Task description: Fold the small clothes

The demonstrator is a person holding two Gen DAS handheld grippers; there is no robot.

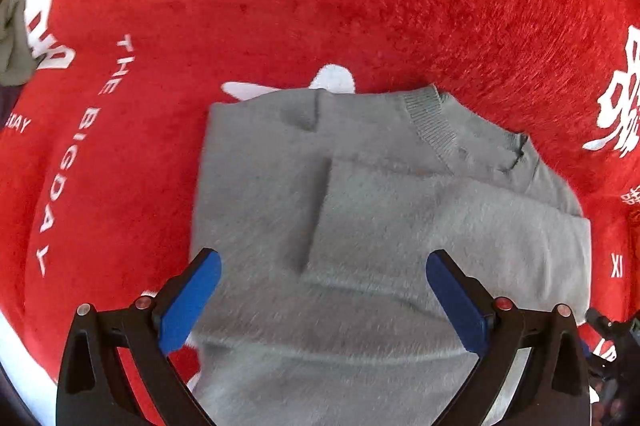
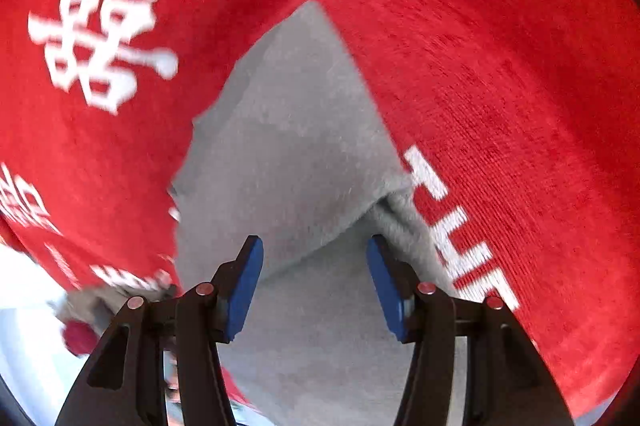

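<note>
Red and fuzzy, the big rug (image 1: 360,6) fills both views, with white letters (image 1: 72,154) and big white signs (image 2: 108,14) on it. In the left wrist view the letters read "THE BIGDAY".

The grey sweater (image 1: 360,206) lies on the rug, near its middle in the left wrist view. It is soft and fluffy. It is partly folded: one side is turned over on top, so a straight fold edge runs down the middle. The ribbed neck band (image 1: 432,118) sits at the far end, toward the right.

In the right wrist view the grey sweater (image 2: 288,146) looks like a long pointy shape that reaches away from the camera. A thick folded edge shows near the right finger.

A small bit of greenish cloth (image 1: 12,38) peeks in at the far left edge of the left wrist view. I cannot tell what it is.

The left gripper (image 1: 324,302) hangs over the near part of the sweater. Its blue pads (image 1: 188,306) are wide apart and hold nothing.

The right gripper (image 2: 316,286) is also over the sweater. Its blue pads (image 2: 244,286) are apart too, with only grey fluff showing between them.
</note>
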